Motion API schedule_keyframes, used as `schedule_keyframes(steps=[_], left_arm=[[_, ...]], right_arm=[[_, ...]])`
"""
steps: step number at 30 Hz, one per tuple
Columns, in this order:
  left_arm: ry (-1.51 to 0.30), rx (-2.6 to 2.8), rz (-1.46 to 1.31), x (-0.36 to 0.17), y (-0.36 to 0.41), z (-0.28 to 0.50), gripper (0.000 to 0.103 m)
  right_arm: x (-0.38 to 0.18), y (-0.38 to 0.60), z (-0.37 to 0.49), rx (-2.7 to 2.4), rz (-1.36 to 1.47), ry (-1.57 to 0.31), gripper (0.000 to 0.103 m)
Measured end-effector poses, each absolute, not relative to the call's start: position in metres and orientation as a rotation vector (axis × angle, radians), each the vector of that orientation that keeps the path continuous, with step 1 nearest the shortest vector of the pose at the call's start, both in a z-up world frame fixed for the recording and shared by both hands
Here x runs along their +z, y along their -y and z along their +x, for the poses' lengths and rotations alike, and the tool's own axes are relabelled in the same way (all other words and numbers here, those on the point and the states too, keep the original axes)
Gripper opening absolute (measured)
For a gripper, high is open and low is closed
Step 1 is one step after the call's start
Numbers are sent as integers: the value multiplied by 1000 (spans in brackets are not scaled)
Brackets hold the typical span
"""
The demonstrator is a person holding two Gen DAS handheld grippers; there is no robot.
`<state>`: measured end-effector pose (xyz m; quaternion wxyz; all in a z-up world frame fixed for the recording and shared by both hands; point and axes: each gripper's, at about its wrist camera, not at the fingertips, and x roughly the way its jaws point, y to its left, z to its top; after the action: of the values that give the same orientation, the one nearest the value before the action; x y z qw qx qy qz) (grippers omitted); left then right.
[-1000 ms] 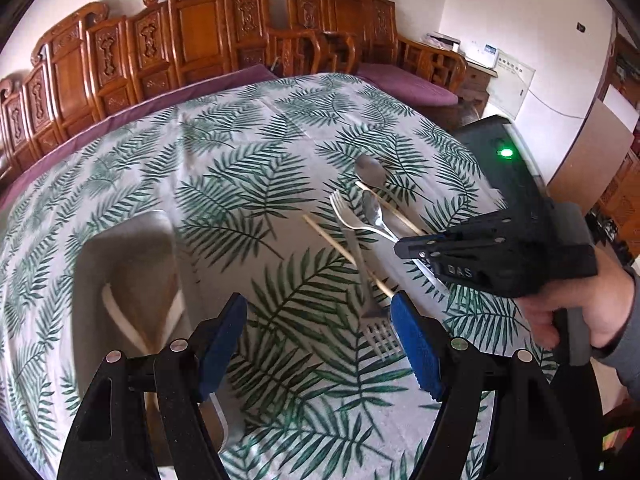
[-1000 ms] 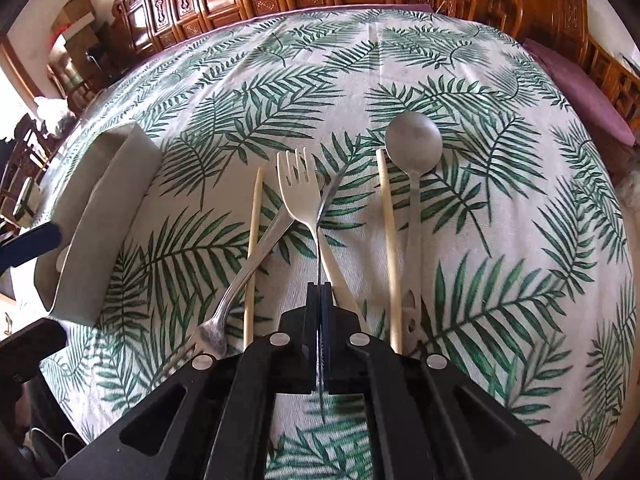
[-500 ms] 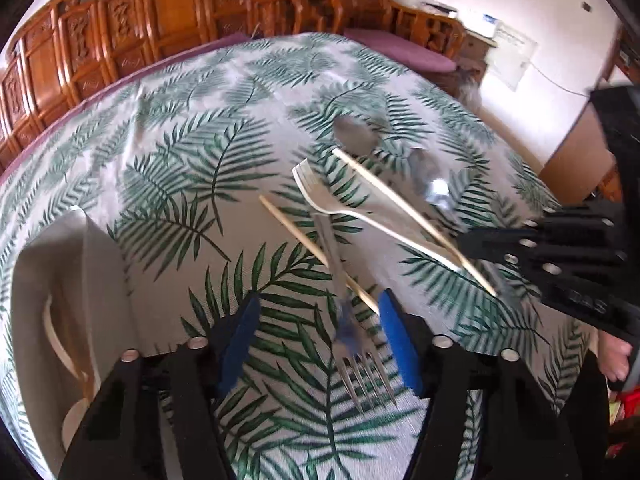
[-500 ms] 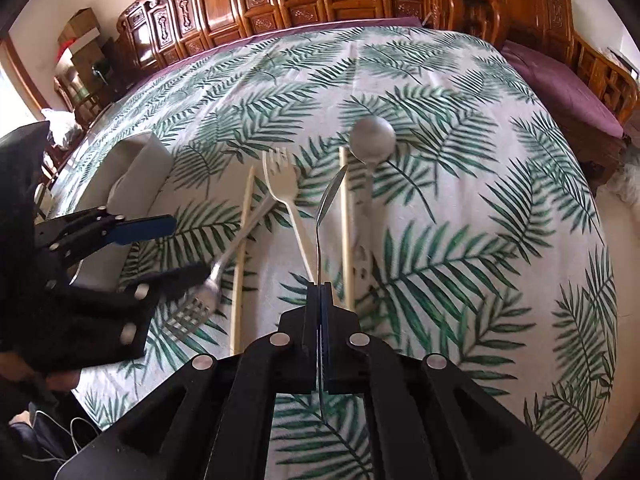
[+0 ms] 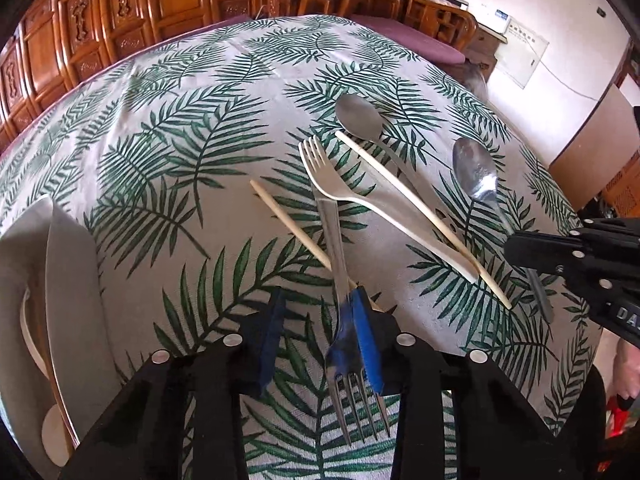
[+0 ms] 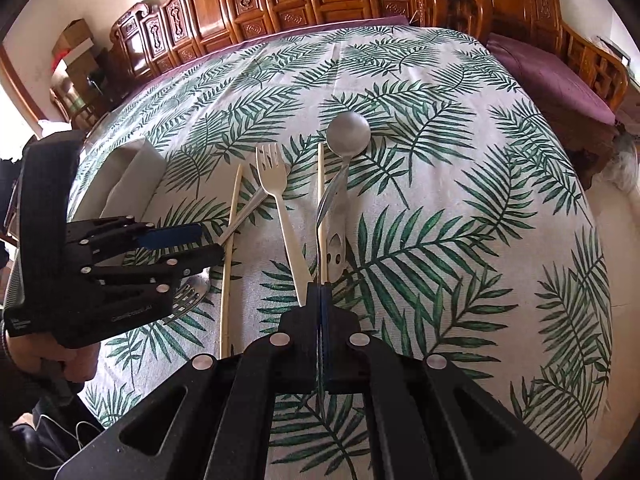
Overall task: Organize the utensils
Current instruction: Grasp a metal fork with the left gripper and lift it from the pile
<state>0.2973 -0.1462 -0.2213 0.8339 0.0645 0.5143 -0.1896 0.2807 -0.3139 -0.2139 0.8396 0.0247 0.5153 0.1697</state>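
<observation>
My left gripper (image 5: 316,312) is open, its blue pads on either side of a metal fork (image 5: 340,280) that lies on the leaf-print cloth; the right pad touches the fork's neck. My right gripper (image 6: 320,292) is shut on a shiny metal spoon (image 6: 330,196) and holds it above the table; the spoon also shows in the left wrist view (image 5: 478,178). On the cloth lie a cream plastic fork (image 5: 360,196), two chopsticks (image 5: 416,212) (image 5: 296,232) and a grey spoon (image 5: 360,120).
A grey cloth organizer (image 5: 52,280) with cream utensils inside lies at the table's left edge; it also shows in the right wrist view (image 6: 124,184). Carved wooden chairs (image 5: 168,4) ring the far side. The table edge drops off at the right.
My left gripper moved forward and down over the metal fork and its jaws narrowed around it. My right gripper lifted the shiny spoon off the cloth and drew back.
</observation>
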Motion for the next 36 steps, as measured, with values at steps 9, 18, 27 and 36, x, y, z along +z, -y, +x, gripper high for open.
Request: schedule_keyframes(steps=[9, 18, 27, 36], left_arm=[[-1087, -388, 167, -223, 153, 304, 10], [-1091, -379, 122, -217, 138, 302, 6], [-1028, -343, 85, -184, 111, 296, 6], [-966, -341, 71, -150, 88, 275, 6]], right_arm=[[-203, 323, 273, 330, 47, -1081, 2], [-190, 318, 263, 323, 46, -1069, 2], [-183, 305, 262, 333, 41, -1057, 2], [-171, 278, 260, 364, 32, -1038, 2]])
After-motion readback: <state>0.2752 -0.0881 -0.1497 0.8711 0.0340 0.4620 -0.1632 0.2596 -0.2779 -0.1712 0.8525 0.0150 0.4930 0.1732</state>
